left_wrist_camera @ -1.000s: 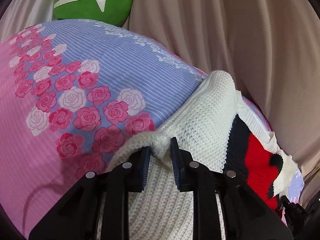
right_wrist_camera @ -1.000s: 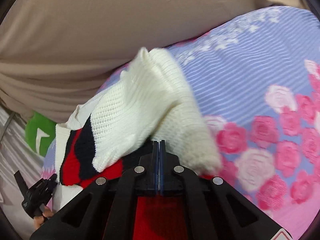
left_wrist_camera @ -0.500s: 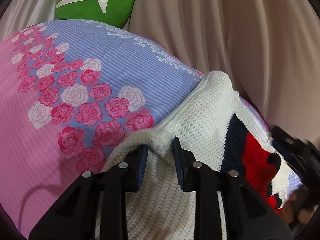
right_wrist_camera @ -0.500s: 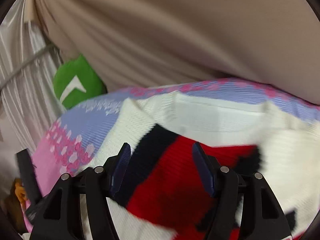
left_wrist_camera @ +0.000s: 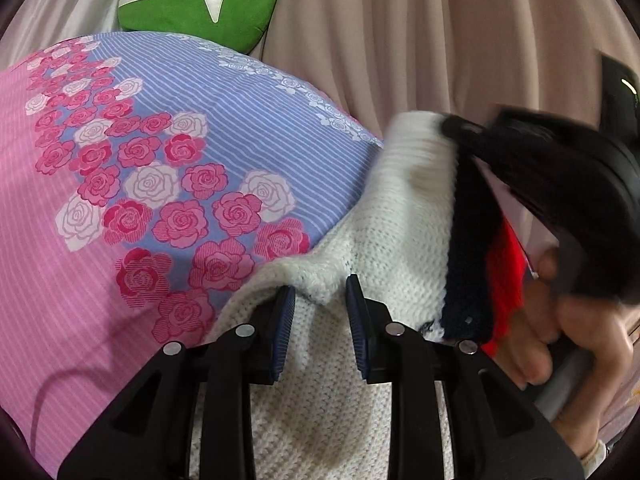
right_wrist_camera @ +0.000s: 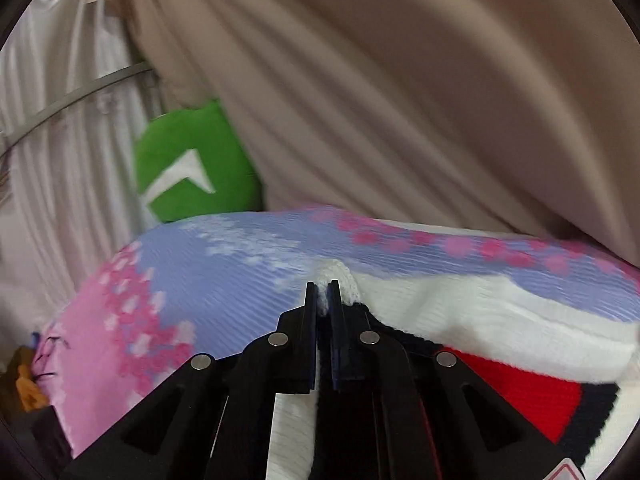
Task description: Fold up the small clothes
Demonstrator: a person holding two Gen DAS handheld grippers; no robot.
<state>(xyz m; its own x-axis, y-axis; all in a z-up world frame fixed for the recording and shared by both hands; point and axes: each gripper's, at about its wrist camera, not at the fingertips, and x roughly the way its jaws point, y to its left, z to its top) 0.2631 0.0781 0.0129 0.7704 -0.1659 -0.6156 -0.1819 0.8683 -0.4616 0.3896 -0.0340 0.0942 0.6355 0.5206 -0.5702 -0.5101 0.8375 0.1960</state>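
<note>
- the small white knit sweater (left_wrist_camera: 384, 248), with a navy and red block on its front, lies on the rose-print bedsheet (left_wrist_camera: 168, 184), toward the side near the beige curtain (left_wrist_camera: 420, 40).
- the left gripper (left_wrist_camera: 320, 304) stands narrow, its blue pads pinching a raised ridge of white knit at the garment's near edge.
- the right gripper (right_wrist_camera: 323, 300) has just been closing, and its jaws are now almost together with a small tuft of white knit caught between them at the sweater's far edge; in the left view it shows only as a dark blur with the person's hand (left_wrist_camera: 560, 320) behind it.
- judged from how things lie, one fold seems already made: white knit is doubled over and covers part of the red and navy panel.
- what is left looks like most of the job: the remaining side and the length are not yet folded, and the edges are not squared.
- a green cushion (left_wrist_camera: 196, 4) sits at the sheet's far end, well apart from the sweater.
</note>
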